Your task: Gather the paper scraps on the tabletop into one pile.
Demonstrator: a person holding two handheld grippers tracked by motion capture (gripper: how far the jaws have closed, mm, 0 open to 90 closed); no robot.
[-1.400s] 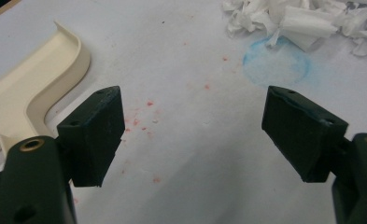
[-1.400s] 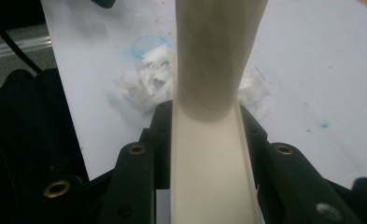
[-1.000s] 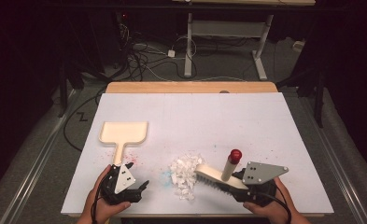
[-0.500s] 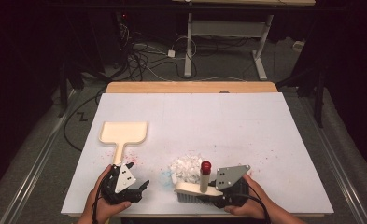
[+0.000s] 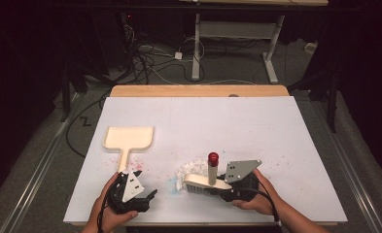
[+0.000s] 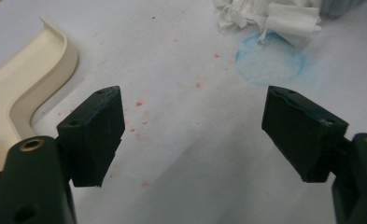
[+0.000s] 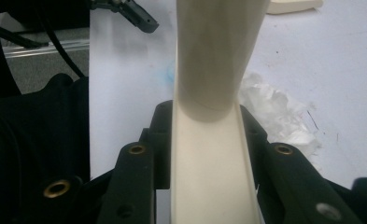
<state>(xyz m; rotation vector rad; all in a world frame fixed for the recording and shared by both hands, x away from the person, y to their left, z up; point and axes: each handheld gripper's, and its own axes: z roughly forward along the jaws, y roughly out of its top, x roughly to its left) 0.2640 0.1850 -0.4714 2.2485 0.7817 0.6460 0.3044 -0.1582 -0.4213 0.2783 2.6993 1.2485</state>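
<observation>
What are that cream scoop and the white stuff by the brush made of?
The dustpan looks like moulded plastic: smooth, matte cream, with a rounded raised rim. The brush has the same cream look, probably plastic too. The white scraps look like torn tissue or thin paper: crumpled, with ragged edges.

Around the white table [image 5: 276, 131]

Wooden strip [image 5: 198, 91] along the far edge; red flecks [image 6: 139, 103] and a pale blue ring-shaped stain [image 6: 270, 58] on the surface near the front. Beyond, on the grey floor [image 5: 237, 73], a tangle of dark cables [image 5: 145, 53] and the white legs of a desk frame [image 5: 237, 34].
</observation>
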